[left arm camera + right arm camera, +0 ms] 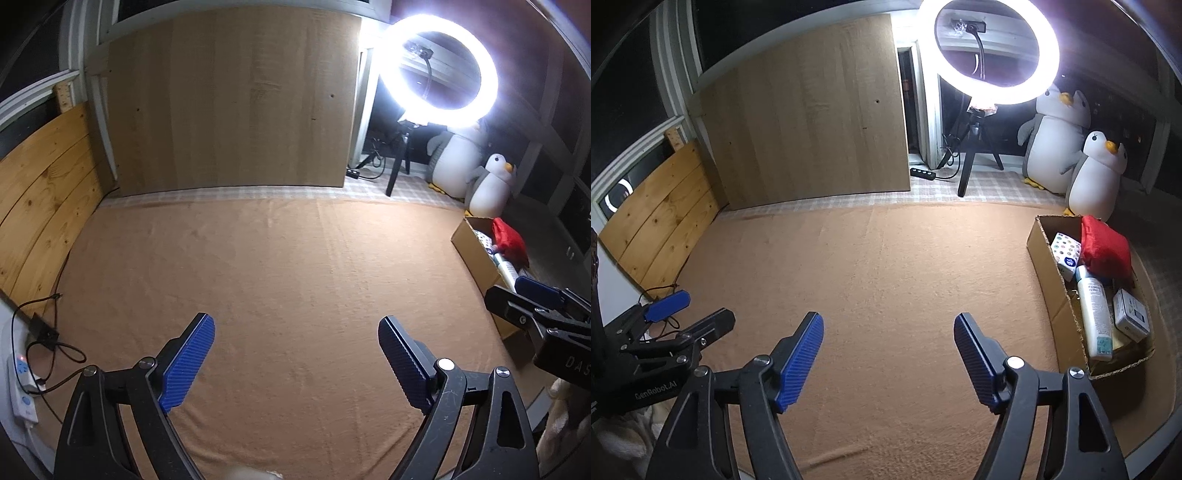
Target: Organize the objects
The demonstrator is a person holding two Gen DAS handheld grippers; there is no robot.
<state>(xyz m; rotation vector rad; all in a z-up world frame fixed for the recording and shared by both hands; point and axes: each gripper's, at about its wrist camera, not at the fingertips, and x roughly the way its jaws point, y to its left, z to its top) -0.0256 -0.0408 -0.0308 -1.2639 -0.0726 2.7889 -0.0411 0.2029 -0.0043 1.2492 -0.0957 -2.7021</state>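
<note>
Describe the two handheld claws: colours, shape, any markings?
Both match. The left claw and the right claw have black plastic linkage arms with triangular cut-outs and silver pivot screws, each ending in flat blue pads with fine diagonal ribbing. White lettering shows on both bodies: "GenRobot.AI" on the left claw in the right wrist view, a partial "DAS" on the right claw in the left wrist view. No hands or sleeves visible.

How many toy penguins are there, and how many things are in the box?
Plush penguins: 2, the big penguin and the small penguin
Things showing in the cardboard box: 4, the red bag, dotted packet, white bottle and small tin
Total: 6
</note>
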